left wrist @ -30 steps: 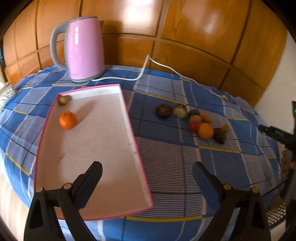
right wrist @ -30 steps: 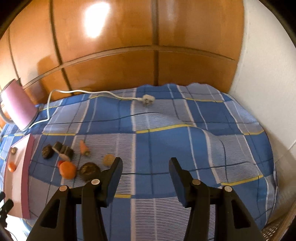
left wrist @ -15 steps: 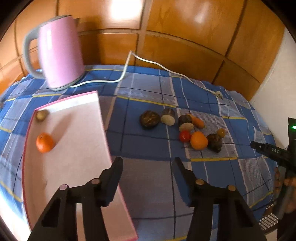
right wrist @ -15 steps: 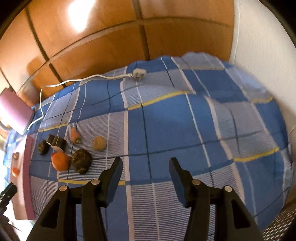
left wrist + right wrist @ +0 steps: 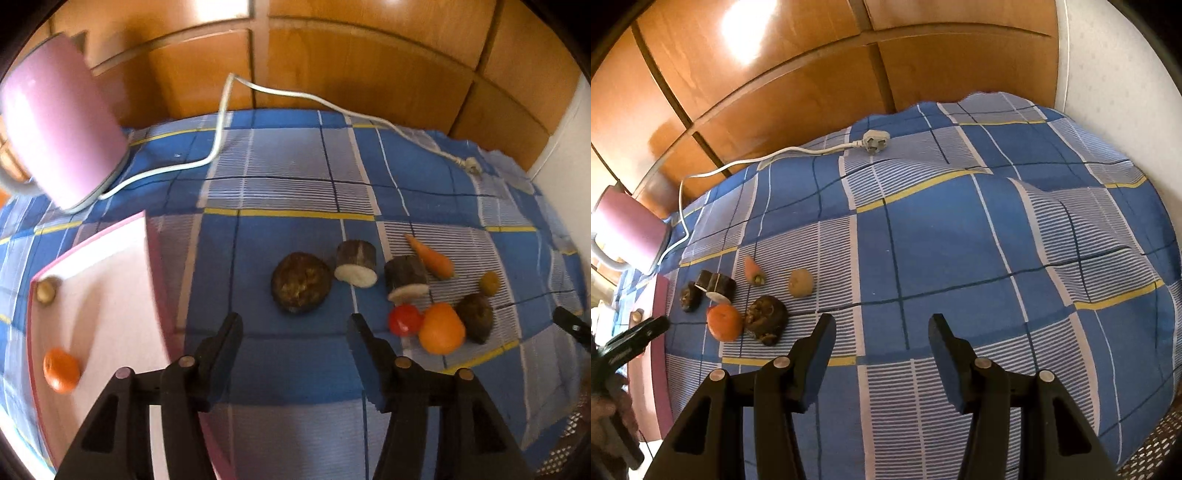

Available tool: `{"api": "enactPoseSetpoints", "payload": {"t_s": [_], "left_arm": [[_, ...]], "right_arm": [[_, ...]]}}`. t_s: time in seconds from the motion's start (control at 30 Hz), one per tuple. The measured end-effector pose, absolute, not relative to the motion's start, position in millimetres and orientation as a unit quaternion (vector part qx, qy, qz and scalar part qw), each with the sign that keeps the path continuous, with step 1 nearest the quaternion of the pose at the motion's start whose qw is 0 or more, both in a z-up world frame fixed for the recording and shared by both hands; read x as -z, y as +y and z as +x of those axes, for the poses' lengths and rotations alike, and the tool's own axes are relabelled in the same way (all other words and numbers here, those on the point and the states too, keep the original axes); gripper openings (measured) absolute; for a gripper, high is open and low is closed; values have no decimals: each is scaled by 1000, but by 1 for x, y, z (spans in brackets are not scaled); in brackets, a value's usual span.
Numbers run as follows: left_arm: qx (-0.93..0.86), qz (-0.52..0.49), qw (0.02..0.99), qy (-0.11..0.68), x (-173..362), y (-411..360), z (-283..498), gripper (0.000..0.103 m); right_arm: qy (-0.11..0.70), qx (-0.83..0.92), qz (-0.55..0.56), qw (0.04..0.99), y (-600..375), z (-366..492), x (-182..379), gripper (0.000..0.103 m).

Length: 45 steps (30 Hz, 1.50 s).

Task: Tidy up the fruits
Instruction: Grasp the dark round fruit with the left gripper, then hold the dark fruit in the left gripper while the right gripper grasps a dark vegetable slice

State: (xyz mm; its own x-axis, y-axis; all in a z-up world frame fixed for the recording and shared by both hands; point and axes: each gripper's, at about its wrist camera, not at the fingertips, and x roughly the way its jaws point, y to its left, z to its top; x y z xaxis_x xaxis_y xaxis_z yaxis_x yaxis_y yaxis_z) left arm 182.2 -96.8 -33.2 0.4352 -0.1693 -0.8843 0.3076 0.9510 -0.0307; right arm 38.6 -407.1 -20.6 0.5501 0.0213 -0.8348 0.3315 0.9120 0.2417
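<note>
A pink-rimmed white tray (image 5: 110, 295) lies at the left and holds an orange (image 5: 61, 370) and a small brown fruit (image 5: 47, 290). Right of it on the blue checked cloth lies a cluster: a dark round fruit (image 5: 300, 287), two cut dark pieces (image 5: 356, 263), a carrot (image 5: 430, 257), a red tomato (image 5: 404, 319), an orange (image 5: 441, 333), a dark lumpy fruit (image 5: 475, 317) and a small olive-brown one (image 5: 490, 283). My left gripper (image 5: 295, 334) is open and empty, just short of the dark round fruit. My right gripper (image 5: 881, 334) is open and empty, right of the cluster's orange (image 5: 724, 321).
A pink kettle (image 5: 61, 133) stands at the back left; its white cord (image 5: 221, 122) runs across the cloth to a plug (image 5: 873, 142). Wooden panels stand behind the table. A white wall is at the right.
My left gripper has swung right from over the tray toward the fruit cluster and its jaws have narrowed. My right gripper has moved closer to the cluster.
</note>
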Motion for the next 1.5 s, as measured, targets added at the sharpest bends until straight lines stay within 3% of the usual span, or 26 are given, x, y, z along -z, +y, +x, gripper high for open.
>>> {"api": "enactPoseSetpoints", "payload": {"t_s": [0.27, 0.33, 0.57, 1.03, 1.5], "left_arm": [[129, 81, 840, 520, 53, -109, 213, 58], [141, 69, 833, 531, 59, -109, 216, 44], [159, 50, 842, 514, 51, -104, 186, 44], [242, 78, 846, 469, 44, -104, 40, 44], [253, 59, 847, 463, 63, -97, 28, 44]], "right_arm": [[466, 83, 192, 860, -405, 39, 21, 53], [465, 83, 193, 860, -405, 40, 21, 53], [464, 78, 193, 861, -403, 40, 21, 53], [468, 46, 174, 865, -385, 39, 21, 53], [476, -80, 109, 869, -312, 69, 1, 53]]}}
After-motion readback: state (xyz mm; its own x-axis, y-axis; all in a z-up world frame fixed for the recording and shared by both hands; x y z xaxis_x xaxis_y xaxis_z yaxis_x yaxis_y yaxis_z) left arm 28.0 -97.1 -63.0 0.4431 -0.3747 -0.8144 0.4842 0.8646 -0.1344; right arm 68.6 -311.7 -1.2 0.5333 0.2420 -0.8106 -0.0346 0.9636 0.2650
